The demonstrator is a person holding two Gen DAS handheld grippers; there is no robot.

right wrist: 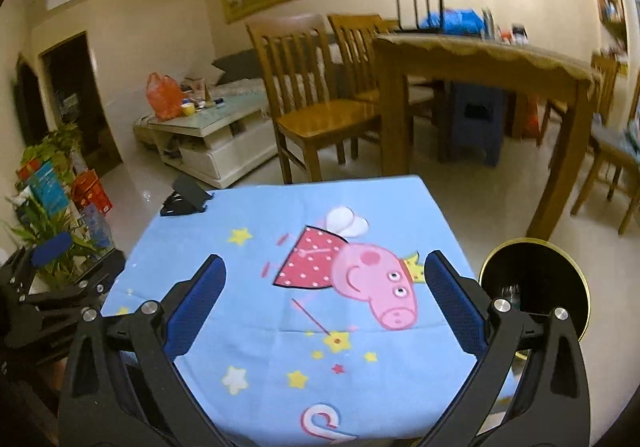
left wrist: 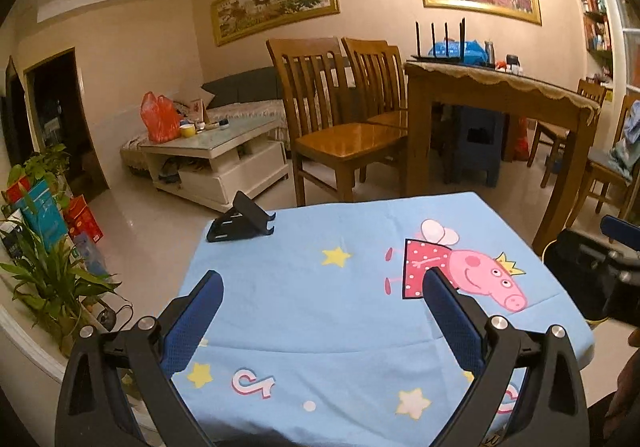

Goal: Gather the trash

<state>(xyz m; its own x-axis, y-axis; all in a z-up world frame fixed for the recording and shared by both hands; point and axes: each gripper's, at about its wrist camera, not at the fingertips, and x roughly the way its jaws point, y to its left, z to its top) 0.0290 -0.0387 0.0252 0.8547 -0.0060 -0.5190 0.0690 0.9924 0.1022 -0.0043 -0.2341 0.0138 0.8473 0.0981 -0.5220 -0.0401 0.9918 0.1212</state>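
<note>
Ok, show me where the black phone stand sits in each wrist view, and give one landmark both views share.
Left wrist view: the black phone stand sits at the far left corner of the blue cartoon cloth, left of centre in the picture.
Right wrist view: the same stand is at the cloth's far left corner, further left in the picture.
Shared landmark: the pink pig print on the cloth.

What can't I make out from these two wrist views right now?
- Bin contents: right wrist view, dark interior, partly behind the right gripper.
- Items on the dining table: right wrist view, motion-blurred.
- Coffee table clutter: left wrist view, too small.
- Near edge of blue cloth: both views, hidden by gripper bodies.
</note>
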